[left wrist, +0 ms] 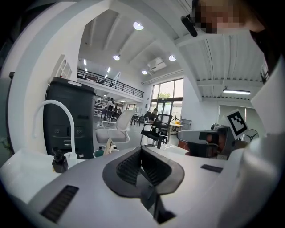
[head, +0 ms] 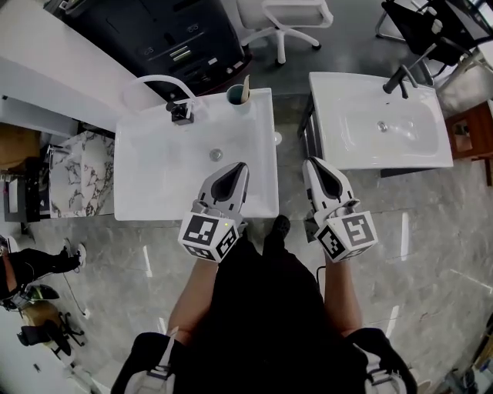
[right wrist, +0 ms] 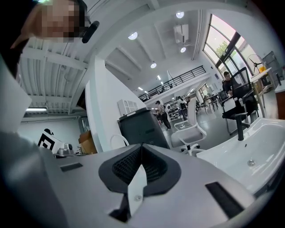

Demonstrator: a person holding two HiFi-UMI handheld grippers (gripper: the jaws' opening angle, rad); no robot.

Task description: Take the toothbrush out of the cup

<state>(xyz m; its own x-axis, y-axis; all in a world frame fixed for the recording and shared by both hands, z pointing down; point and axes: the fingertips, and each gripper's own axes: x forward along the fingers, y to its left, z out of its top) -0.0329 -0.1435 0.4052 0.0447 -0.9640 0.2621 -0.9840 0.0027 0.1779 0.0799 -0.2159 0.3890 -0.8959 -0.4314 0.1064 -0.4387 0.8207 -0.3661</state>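
Observation:
A teal cup (head: 237, 95) stands at the far right corner of the white left sink (head: 154, 177), with a pale toothbrush (head: 246, 87) leaning upright in it. My left gripper (head: 241, 167) hovers over the sink's near right part, well short of the cup, with its jaws shut and empty. In the left gripper view the cup (left wrist: 99, 153) and toothbrush (left wrist: 109, 145) show small, far ahead and left of the shut left gripper (left wrist: 141, 149). My right gripper (head: 310, 163) hangs over the gap between the two sinks, and its jaws are shut on nothing in the right gripper view (right wrist: 141, 146).
A white arched faucet (head: 158, 81) and a black fitting (head: 181, 112) stand at the left sink's back edge. A second white sink (head: 385, 146) with a black faucet (head: 398, 80) lies to the right. A dark cabinet (head: 166, 35) and white chair (head: 286, 19) are behind.

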